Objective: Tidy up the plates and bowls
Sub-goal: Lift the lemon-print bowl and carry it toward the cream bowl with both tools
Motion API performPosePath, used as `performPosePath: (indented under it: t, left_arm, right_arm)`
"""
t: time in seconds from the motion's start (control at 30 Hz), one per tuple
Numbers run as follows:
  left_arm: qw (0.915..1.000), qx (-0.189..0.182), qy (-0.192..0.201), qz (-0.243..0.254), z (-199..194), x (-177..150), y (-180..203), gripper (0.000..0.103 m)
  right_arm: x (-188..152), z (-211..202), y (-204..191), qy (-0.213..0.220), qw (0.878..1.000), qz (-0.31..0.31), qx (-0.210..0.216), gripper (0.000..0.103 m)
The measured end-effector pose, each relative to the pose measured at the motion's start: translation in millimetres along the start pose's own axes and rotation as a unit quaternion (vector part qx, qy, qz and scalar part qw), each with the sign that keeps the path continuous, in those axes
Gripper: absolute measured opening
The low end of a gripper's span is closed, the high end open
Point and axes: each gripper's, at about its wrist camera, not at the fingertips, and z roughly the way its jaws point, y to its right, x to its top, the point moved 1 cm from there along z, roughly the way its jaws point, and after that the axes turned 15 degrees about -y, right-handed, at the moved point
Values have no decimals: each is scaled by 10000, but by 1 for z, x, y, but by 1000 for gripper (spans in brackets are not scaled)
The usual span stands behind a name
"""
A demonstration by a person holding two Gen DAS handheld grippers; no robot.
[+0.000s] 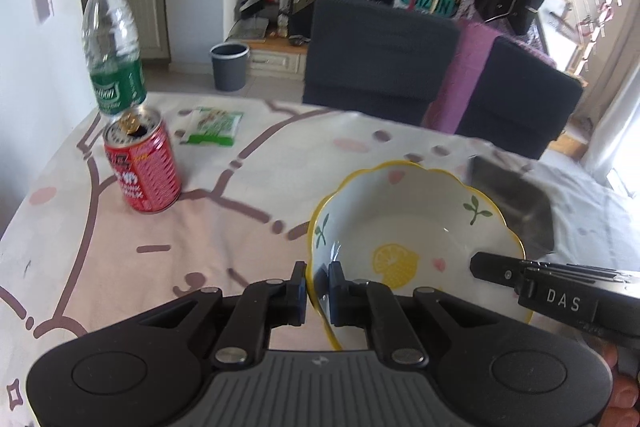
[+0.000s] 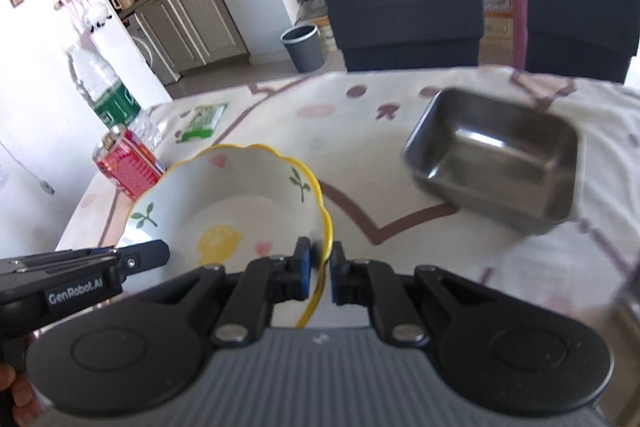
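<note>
A white scalloped bowl (image 1: 412, 227) with a yellow rim and a lemon print is held between both grippers over the table. My left gripper (image 1: 317, 281) is shut on the bowl's left rim. My right gripper (image 2: 319, 269) is shut on the bowl's (image 2: 240, 195) right rim. A rectangular steel dish (image 2: 496, 155) sits on the tablecloth to the right of the bowl and farther back; in the left wrist view the dish (image 1: 516, 195) shows behind the bowl, partly hidden.
A red can (image 1: 144, 167) and a clear water bottle with green label (image 1: 114, 51) stand at the table's left. A green snack packet (image 1: 214, 126) lies behind them. Two dark chairs (image 1: 380, 59) stand at the far table edge.
</note>
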Motion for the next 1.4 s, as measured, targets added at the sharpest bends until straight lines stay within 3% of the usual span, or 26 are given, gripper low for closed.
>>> performPosePath:
  t: [0.43,0.67,1.07,1.4]
  left_arm:
    - [9986,-299,349,254,-76,-29,64,10]
    - [9964,-562,393,499,-99,-54,101,9]
    - [9914,-948,466,777,-124,-95,156,8]
    - [9836,-1349,345,1147,-116,-131,201,8]
  right_arm:
    - [-36,-101,25,491,9986,0,-209,11]
    - [-64,-141,54,669,9970,218,-317,11]
    - [-121,-191,91,912,9933,487,-514,11]
    - [-178,-220,131,991,9882,901,-747,11]
